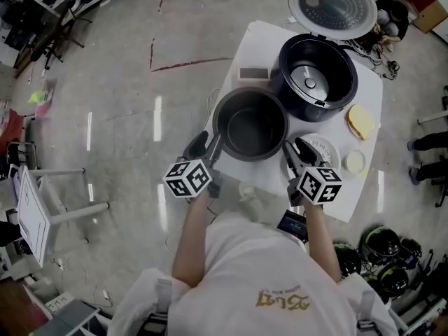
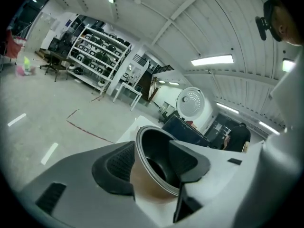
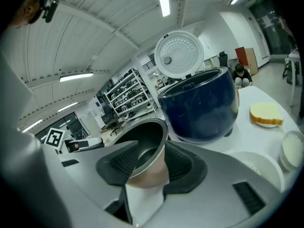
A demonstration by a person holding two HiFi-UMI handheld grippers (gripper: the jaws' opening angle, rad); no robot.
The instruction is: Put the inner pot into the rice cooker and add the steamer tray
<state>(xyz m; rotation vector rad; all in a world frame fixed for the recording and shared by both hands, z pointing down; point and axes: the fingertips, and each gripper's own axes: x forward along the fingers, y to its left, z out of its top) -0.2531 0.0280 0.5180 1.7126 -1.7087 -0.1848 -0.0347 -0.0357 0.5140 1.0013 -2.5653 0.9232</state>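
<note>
The dark inner pot (image 1: 250,124) stands on the white table (image 1: 364,194), just in front of the open navy rice cooker (image 1: 318,79). My left gripper (image 1: 208,145) is open and straddles the pot's left rim, one jaw outside the wall and one inside; the left gripper view shows the pot (image 2: 156,148) between the pads. My right gripper (image 1: 299,151) is open too, astride the right rim of the pot (image 3: 147,137). Below the right gripper lies the white round steamer tray (image 1: 325,148). The rice cooker (image 3: 199,110) rises close behind the pot.
The cooker's round lid (image 1: 332,5) stands tipped back. A yellow piece on a plate (image 1: 361,121) and a small white dish (image 1: 355,162) lie at the table's right. A grey box (image 1: 253,73) sits behind the pot. Helmets (image 1: 381,247) lie on the floor at right.
</note>
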